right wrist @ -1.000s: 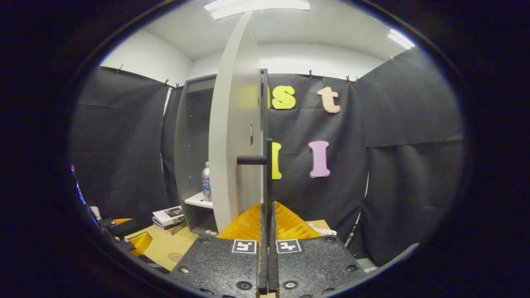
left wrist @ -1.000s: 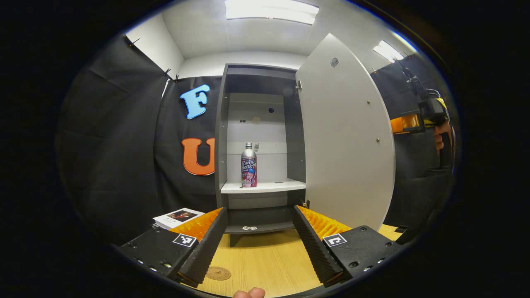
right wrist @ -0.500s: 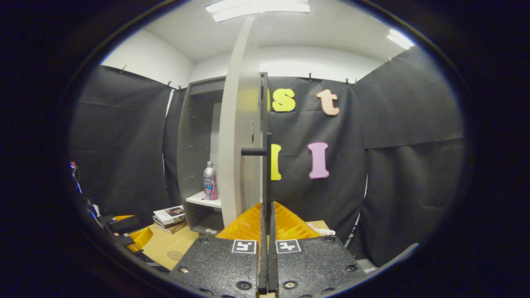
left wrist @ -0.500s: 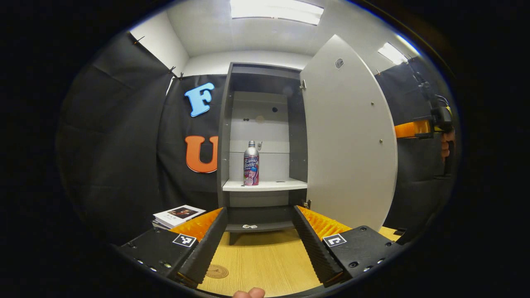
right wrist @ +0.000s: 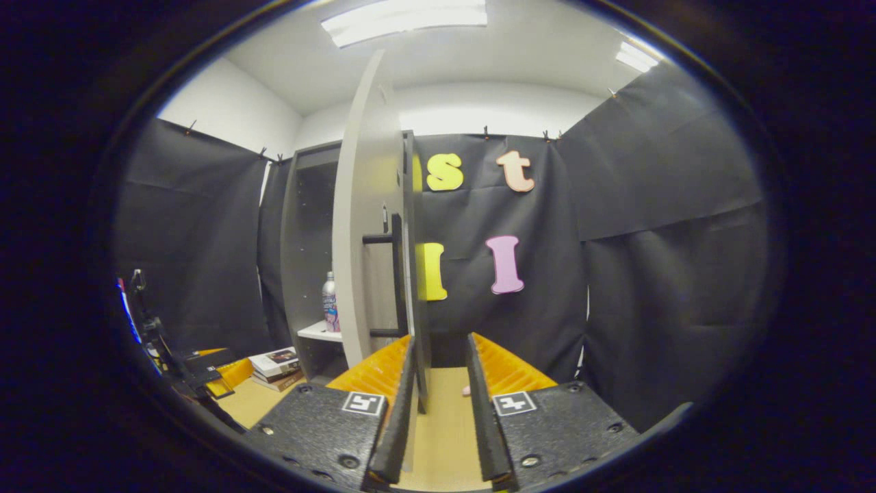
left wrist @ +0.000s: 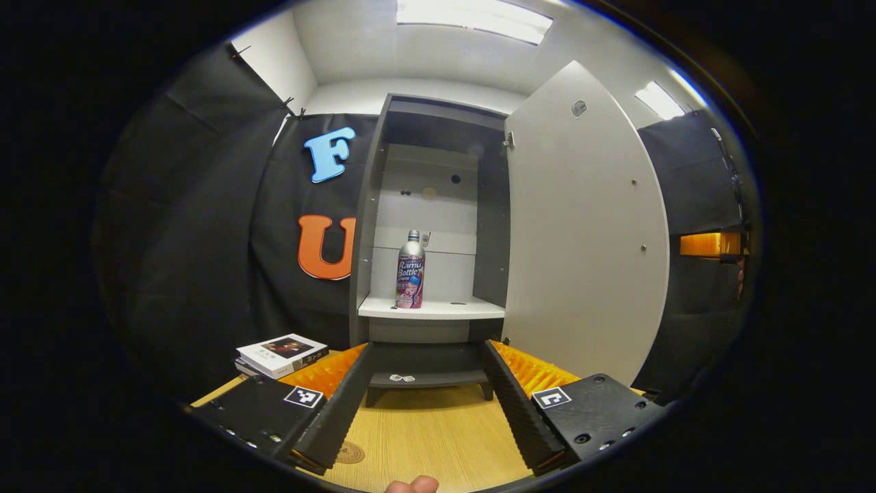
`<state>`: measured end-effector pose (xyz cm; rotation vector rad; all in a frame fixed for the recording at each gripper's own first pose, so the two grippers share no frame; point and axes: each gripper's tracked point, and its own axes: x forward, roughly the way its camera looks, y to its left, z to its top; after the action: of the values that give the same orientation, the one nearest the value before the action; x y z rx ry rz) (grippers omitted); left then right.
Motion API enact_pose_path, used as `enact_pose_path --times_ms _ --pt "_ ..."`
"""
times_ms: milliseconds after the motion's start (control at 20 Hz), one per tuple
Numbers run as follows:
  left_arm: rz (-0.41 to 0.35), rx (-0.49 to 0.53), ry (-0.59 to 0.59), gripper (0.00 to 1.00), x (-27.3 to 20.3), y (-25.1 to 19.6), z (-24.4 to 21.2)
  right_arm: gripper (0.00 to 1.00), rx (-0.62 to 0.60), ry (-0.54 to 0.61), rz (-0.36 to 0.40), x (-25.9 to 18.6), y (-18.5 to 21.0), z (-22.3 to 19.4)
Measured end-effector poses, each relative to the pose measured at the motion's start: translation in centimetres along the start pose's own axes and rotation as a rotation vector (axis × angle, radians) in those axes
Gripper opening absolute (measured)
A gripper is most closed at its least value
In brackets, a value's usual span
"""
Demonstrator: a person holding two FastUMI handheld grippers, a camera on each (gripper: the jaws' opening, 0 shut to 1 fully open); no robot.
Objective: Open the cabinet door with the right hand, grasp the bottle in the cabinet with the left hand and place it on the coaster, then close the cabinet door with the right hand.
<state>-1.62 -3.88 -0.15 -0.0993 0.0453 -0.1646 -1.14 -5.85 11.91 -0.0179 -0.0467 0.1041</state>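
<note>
Two tools are at work, both with their fingers apart and nothing between them. In the left gripper view, the left tool (left wrist: 424,400) is spread wide over the wooden worktop (left wrist: 438,438), facing straight into the cabinet (left wrist: 373,205). Directly ahead of it and higher up, well apart from its fingertips, the bottle (left wrist: 410,279) stands upright on the white shelf (left wrist: 431,309), a little toward the shelf's left side. The cabinet door (left wrist: 585,226) is swung wide open, ahead and to the right of this tool. The coaster (left wrist: 350,452) lies flat on the worktop just below the tip of the tool's left finger, partly hidden by it. A small stack of books (left wrist: 280,354) sits ahead and to the left, beside the cabinet's base. The other tool (left wrist: 712,244) shows far off to the right, past the door's edge.

In the right gripper view, the right tool (right wrist: 438,418) is partly open, its fingers holding nothing. The door's edge and its black handle (right wrist: 395,274) stand just ahead and slightly left of it, the left finger close to the door's lower edge; contact cannot be told.
</note>
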Motion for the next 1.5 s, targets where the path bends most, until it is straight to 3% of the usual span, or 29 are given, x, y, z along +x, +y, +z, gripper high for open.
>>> enact_pose_path --times_ms 100,150,200,300,500,750,1100,1500 --pt "-0.008 0.004 -0.017 0.95 1.2 0.1 1.0 0.67 -0.017 0.012 -0.030 -0.1 -0.7 -0.2" --pt "-0.009 0.011 -0.030 0.95 1.8 0.2 1.7 0.72 -0.023 0.020 -0.050 -0.1 -1.2 -0.3" --pt "-0.010 0.024 -0.049 0.95 2.6 0.3 2.6 0.83 -0.021 0.021 -0.064 -0.3 -1.4 -0.4" --pt "-0.006 0.055 -0.075 0.95 4.3 0.5 4.1 0.93 -0.009 0.028 -0.063 -0.2 -1.1 -0.6" --pt "-0.031 0.064 -0.112 0.94 8.2 0.0 6.5 0.94 0.005 0.018 -0.052 0.1 -0.9 -0.5" --pt "0.011 0.082 -0.105 0.95 15.3 1.2 7.1 0.93 0.021 0.026 -0.057 0.1 -1.1 -0.5" --pt "0.069 0.063 -0.034 0.94 25.9 3.8 3.9 0.93 0.016 0.037 -0.128 -0.6 -2.5 -0.6" --pt "0.123 0.047 0.026 0.94 33.3 5.7 0.9 0.94 0.001 0.048 -0.207 -1.3 -3.8 -0.7"
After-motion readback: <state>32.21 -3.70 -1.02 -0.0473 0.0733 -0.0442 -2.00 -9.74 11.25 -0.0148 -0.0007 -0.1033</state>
